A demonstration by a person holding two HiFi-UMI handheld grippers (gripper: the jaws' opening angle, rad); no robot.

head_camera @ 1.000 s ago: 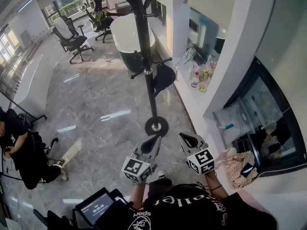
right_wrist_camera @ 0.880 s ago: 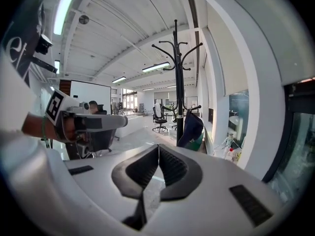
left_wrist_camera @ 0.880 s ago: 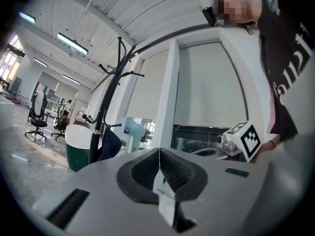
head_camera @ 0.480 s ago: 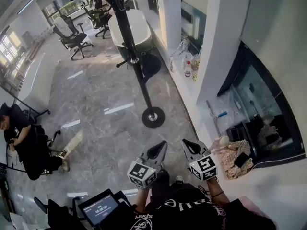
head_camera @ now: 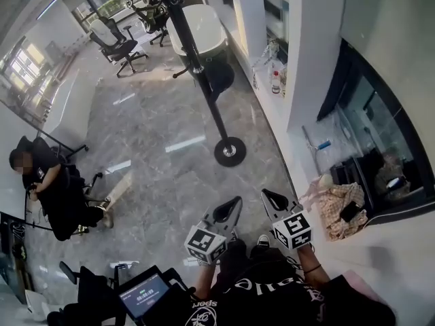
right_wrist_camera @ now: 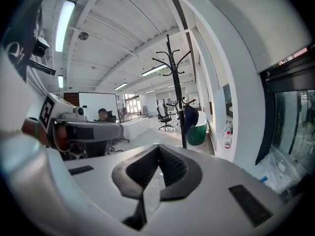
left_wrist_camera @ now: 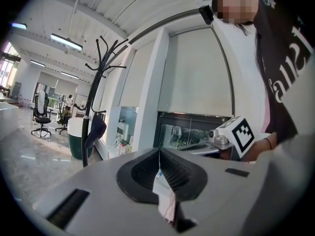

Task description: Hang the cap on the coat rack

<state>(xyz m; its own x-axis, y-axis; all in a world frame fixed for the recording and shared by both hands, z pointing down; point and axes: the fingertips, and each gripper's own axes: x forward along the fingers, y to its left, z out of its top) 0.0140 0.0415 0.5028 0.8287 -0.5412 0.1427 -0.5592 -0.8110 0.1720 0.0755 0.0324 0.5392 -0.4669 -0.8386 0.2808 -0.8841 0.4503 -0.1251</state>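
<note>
The black coat rack [head_camera: 202, 79] stands on the marble floor ahead, with its round base [head_camera: 230, 151] well beyond both grippers. A dark cap [head_camera: 219, 79] hangs from one of its lower hooks; the cap [left_wrist_camera: 96, 128] also shows in the left gripper view, and the cap [right_wrist_camera: 189, 118] in the right gripper view. My left gripper [head_camera: 234, 202] and right gripper [head_camera: 266, 194] are held side by side close to my body and point toward the rack. Both are shut with nothing between their jaws, as the left gripper [left_wrist_camera: 159, 151] and the right gripper [right_wrist_camera: 158, 147] show in their own views.
A person sits on a chair [head_camera: 51, 189] at the left. Office chairs [head_camera: 119, 43] and a green and white round tub [head_camera: 204, 32] stand behind the rack. A ledge with bottles [head_camera: 275, 80] runs along the right wall. A patterned cloth [head_camera: 340, 206] lies at the right.
Both grippers have drawn back from the coat rack, which now stands farther off and more to the left in the head view. The cap stays on its hook.
</note>
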